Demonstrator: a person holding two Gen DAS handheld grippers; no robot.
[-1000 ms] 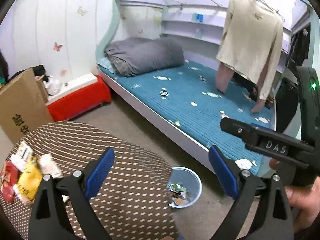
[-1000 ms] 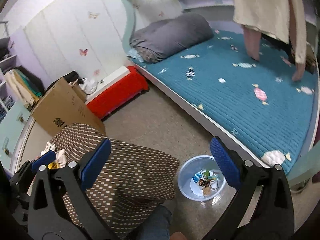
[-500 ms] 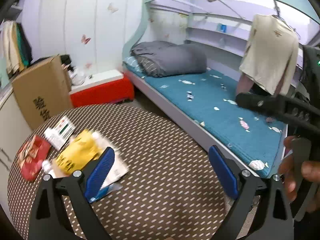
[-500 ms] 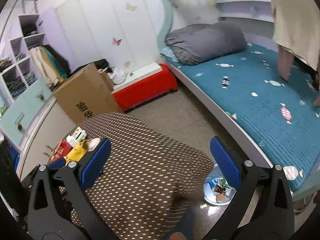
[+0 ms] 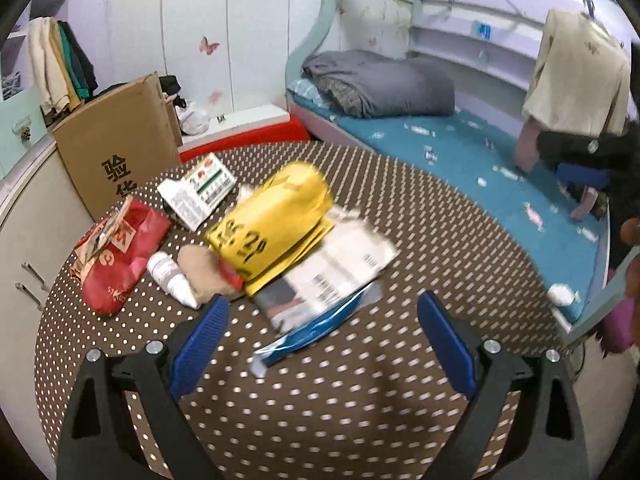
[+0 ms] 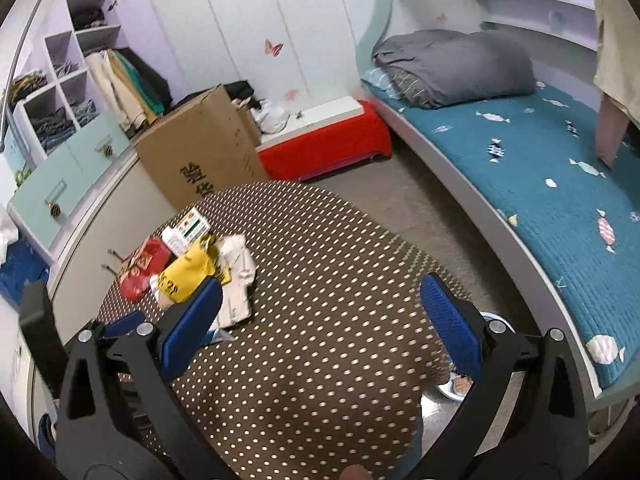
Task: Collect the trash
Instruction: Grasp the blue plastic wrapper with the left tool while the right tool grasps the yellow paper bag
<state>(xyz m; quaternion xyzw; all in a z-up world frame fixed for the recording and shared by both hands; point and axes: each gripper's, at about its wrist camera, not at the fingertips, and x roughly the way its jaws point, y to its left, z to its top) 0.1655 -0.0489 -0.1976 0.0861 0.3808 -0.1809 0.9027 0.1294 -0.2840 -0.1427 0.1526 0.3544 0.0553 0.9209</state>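
A pile of trash lies on the round brown dotted table (image 5: 400, 400): a yellow bag (image 5: 272, 224), a red bag (image 5: 120, 260), a white medicine box (image 5: 196, 192), a small white bottle (image 5: 170, 280), white paper (image 5: 340, 272) and a blue wrapper (image 5: 316, 328). My left gripper (image 5: 320, 344) is open and empty, just short of the paper and wrapper. My right gripper (image 6: 320, 320) is open and empty, higher over the table, right of the pile (image 6: 192, 264). The trash bin (image 6: 460, 384) is mostly hidden behind the right finger.
A cardboard box (image 5: 116, 140) stands behind the table beside a red bench (image 6: 328, 140). A bed with a teal cover (image 6: 540, 168) and grey bedding (image 5: 380, 84) runs along the right. A cabinet (image 6: 64, 184) is on the left.
Both grippers swung left from the bin toward the table. The left one moved in over the table, so the trash pile now lies close in front of it. Both stay open.
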